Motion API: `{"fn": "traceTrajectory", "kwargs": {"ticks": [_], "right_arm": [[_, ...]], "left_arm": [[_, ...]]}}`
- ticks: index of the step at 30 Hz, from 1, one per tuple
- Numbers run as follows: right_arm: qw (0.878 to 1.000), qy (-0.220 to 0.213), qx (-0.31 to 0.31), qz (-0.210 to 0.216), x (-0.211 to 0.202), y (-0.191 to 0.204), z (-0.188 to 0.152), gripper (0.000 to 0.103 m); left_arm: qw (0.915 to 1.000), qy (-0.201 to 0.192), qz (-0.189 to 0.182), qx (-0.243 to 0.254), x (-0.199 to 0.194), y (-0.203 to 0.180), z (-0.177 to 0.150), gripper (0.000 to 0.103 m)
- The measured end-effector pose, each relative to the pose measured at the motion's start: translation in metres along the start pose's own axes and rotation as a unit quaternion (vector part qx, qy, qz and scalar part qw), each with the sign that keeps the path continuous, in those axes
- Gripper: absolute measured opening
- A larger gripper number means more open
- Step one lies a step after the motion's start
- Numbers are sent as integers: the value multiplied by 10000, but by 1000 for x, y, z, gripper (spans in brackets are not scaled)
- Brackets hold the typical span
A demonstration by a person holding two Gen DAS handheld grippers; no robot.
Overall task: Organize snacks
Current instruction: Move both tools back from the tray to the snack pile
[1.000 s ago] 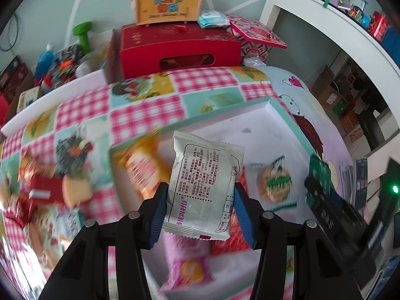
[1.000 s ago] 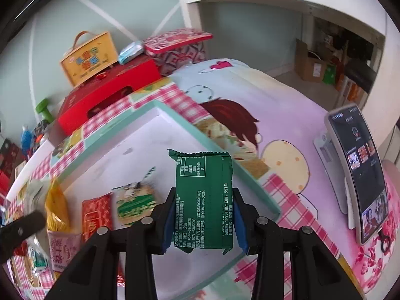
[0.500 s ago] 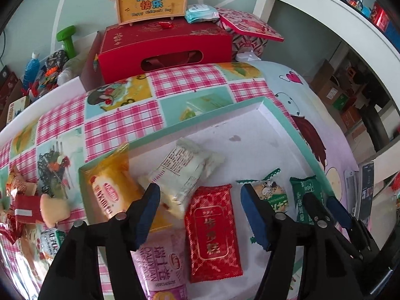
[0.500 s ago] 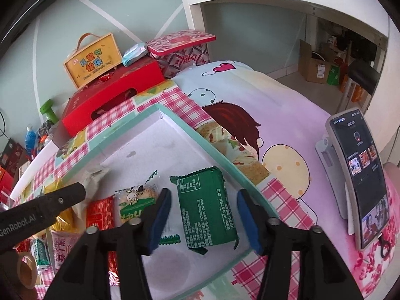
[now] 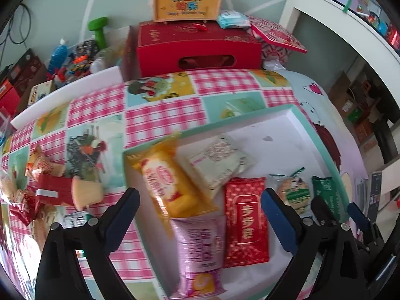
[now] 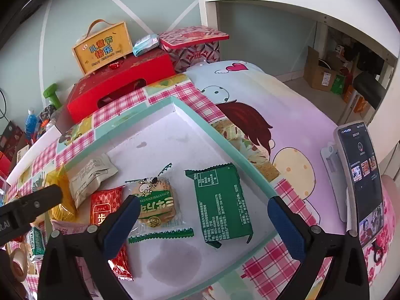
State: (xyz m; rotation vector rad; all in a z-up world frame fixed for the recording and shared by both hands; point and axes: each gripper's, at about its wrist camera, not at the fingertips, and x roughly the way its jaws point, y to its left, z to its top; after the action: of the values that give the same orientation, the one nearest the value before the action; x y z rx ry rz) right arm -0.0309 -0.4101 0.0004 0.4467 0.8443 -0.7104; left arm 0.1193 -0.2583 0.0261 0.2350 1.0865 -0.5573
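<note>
- Snacks: six packets lie flat inside the shallow white tray (image 6: pixel 190 122) with the teal rim; more loose snacks (image 5: pixel 50 187) sit in a heap on the checked tablecloth (image 5: pixel 160 122), left of the tray.
- Left gripper (image 5: pixel 200 215): jaws opening, nothing between the pads. It hovers over the tray's left end, above the yellow packet (image 5: pixel 165 185), pale packet (image 5: pixel 215 162), pink packet (image 5: pixel 200 250) and red packet (image 5: pixel 246 220).
- Right gripper (image 6: pixel 203 225): jaws opening, pads clear of everything. The green packet (image 6: pixel 220 202) lies flat on the tray floor between them, long axis running away from the jaws; the biscuit packet (image 6: pixel 155 202) lies beside it.
- Judgement: the loose heap lies to the left of the left gripper, making that hand the nearer for the next pick.
</note>
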Motion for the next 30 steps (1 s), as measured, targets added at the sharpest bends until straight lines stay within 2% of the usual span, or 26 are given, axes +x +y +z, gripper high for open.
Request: {"fn": "traceTrajectory", "kwargs": {"ticks": [3,8,11,15,20,30], "right_arm": [[10000,-56,4,22,-4,4,0,103],[9995,-191,-169,170,-18,21,1,103],[9994,-87,-308,101,-21,35,0,103],[9987,61,-512,56,-23,54,-5,103],[9975,54,-639,299,-30,76,-12,103],[9896,45,-1184,818,-41,140,-36,103]], "left_arm": [[9999,20,85,-112,-1,10,-2,98],[9999,58,8,-150,-11,25,-10,98],[9997,113,130,-175,-16,37,-18,98],[9988,201,106,-445,-21,61,-30,98],[9956,247,244,-865,-30,97,-40,98],[9892,237,216,-1431,-43,150,-65,98]]}}
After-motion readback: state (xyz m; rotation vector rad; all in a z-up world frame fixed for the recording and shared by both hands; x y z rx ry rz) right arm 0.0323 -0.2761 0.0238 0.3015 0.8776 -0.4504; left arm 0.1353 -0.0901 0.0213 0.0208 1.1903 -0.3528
